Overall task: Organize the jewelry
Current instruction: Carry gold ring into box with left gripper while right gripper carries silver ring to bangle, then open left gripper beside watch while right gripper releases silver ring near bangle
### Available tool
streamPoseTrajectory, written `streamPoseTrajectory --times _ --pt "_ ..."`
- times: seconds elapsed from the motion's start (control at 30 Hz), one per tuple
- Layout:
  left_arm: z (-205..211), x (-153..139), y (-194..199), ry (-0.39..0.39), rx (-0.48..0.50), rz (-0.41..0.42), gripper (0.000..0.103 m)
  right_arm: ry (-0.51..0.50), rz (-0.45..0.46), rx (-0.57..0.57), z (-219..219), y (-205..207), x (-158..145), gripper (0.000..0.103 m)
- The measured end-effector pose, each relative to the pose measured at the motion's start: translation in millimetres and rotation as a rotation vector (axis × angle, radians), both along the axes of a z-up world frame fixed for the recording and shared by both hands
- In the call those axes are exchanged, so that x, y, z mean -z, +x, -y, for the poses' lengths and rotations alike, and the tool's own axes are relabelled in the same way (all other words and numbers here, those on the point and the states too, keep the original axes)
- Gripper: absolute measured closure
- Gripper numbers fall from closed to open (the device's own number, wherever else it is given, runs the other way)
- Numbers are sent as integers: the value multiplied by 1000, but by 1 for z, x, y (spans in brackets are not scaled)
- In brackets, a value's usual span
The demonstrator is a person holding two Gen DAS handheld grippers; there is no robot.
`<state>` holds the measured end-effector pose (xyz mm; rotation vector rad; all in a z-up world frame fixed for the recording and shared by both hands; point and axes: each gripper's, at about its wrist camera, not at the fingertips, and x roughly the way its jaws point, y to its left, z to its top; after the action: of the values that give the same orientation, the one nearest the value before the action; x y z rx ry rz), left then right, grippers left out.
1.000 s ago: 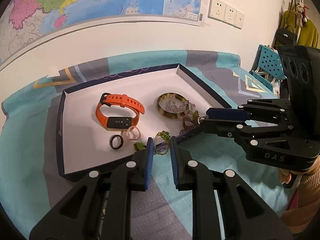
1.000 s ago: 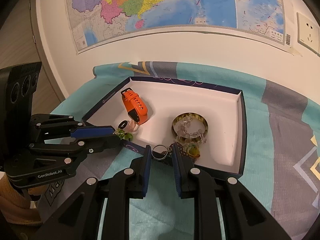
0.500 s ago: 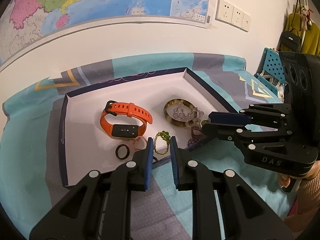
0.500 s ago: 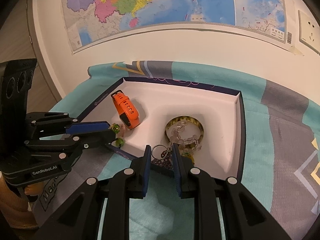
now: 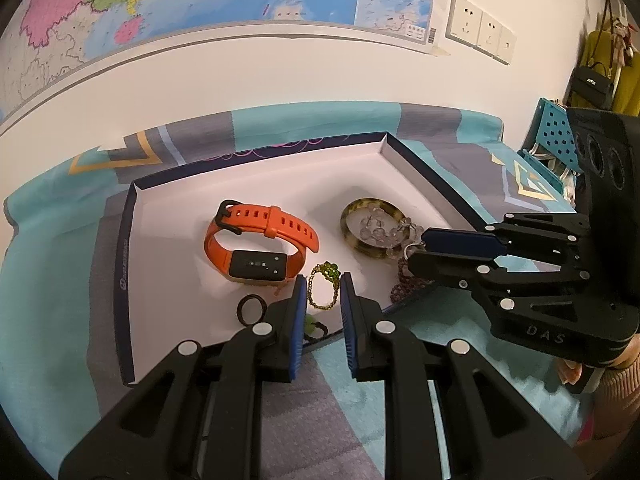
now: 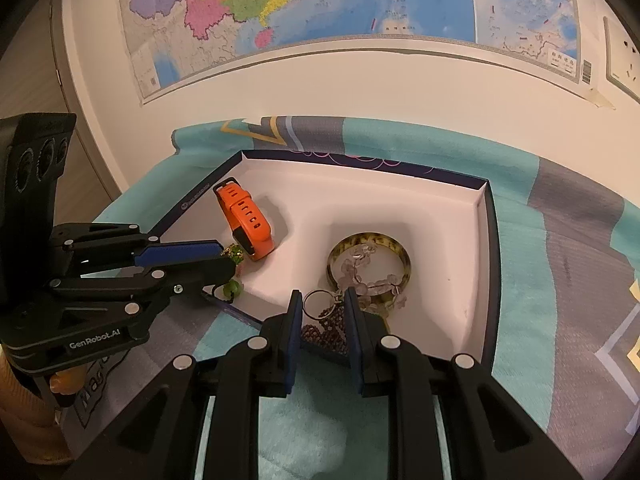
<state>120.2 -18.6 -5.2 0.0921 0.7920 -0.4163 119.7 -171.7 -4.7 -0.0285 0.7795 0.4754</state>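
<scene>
right now we hold our left gripper (image 5: 323, 294) with jaws slightly parted around a thin green beaded chain (image 5: 322, 280), not visibly clamped. our right gripper (image 6: 320, 312) frames a metal key ring (image 6: 318, 304) and dark round beads (image 6: 326, 326), jaws likewise apart. both hover at the near edge of a shallow white tray (image 5: 168, 200) with navy walls, holding a glossy orange rubber watch band (image 5: 260, 240) and a mottled bangle (image 6: 368, 268). a soft teal-grey cloth (image 6: 560, 240) lies beneath, a map (image 6: 320, 0) behind.

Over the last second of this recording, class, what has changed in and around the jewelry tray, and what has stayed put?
Both grippers, left gripper and right gripper, advanced over the tray's near edge, jaws still apart, gripping nothing. The orange watch, bangle and green bead bracelet stayed put.
</scene>
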Motion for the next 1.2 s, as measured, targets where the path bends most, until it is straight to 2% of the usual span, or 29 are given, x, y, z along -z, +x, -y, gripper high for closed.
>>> streamPoseTrajectory --times 0.77,0.97,1.13,1.2 --pt "5 14 19 12 -21 -44 85 -38 -17 0 -5 13 6 84" --pt "5 18 22 5 -14 -66 80 -50 -31 -4 -6 16 10 83" --pt "0 14 17 -13 -17 -50 79 -51 -31 -6 -6 16 9 82" --pt "-4 8 12 -28 -14 -31 73 -43 -28 -15 -7 17 6 82"
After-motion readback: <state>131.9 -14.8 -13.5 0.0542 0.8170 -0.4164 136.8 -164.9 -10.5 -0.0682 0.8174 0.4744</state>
